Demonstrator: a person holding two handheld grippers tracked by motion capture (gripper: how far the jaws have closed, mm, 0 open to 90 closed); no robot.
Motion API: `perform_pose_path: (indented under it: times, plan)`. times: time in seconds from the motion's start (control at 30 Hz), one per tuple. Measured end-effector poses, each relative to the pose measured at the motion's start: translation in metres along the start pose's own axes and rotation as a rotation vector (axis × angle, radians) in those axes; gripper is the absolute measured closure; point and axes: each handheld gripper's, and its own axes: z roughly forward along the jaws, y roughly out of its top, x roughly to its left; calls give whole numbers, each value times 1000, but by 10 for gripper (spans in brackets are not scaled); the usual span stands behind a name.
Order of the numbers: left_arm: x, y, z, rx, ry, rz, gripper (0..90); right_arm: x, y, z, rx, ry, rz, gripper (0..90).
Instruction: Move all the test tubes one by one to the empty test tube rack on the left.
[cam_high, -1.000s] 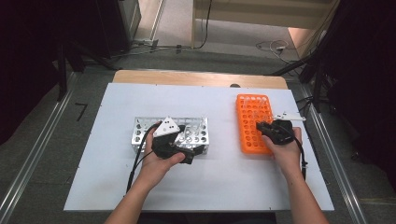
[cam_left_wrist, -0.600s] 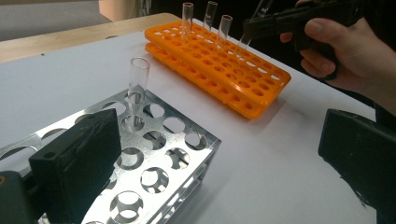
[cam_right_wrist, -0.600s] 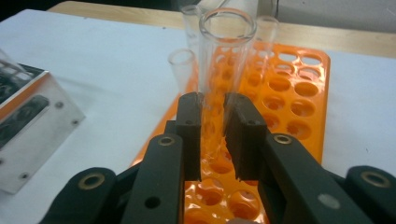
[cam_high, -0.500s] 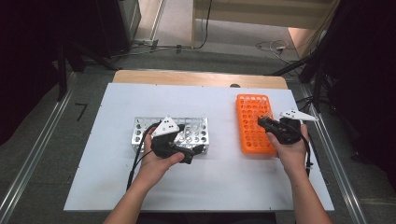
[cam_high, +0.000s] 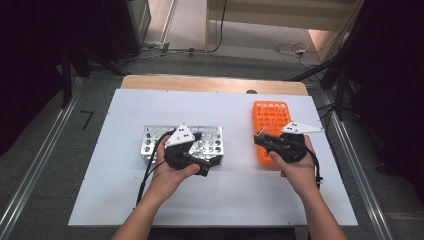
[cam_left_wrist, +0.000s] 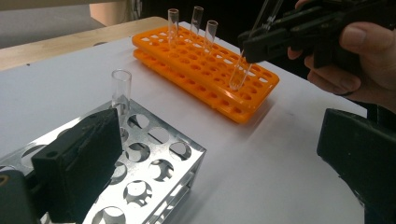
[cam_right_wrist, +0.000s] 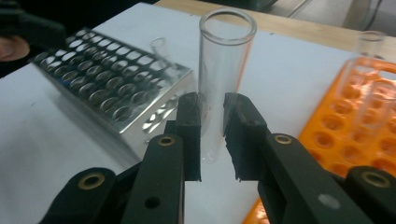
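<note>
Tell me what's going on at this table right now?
A person works with two handheld grippers. The right gripper is shut on a clear test tube and holds it just above the orange rack, where three more tubes stand at the far end. The left gripper is open beside the metal rack, which has one tube standing in it. It looks like tubes are being moved between the two racks.

My surface (cam_high: 125, 200) is big, flat and white. A strip of light wood (cam_high: 210, 83) shows along its far edge. Two racks sit right on the white top. A shiny metal rack (cam_high: 150, 140) full of round holes sits on my left. An orange rack (cam_high: 272, 112) with many small holes sits on my right, well apart from it.
</note>
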Motion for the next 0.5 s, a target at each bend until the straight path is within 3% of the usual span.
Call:
perform_pose_path:
  times: [0.23,0.5]
  plan:
    - [-3,3,-1,-7,-6,5,12,24,2,8,26,46,-55,735]
    - [-8,7,-2,-23,-32,16,43,44,2,15,42,107,-86,735]
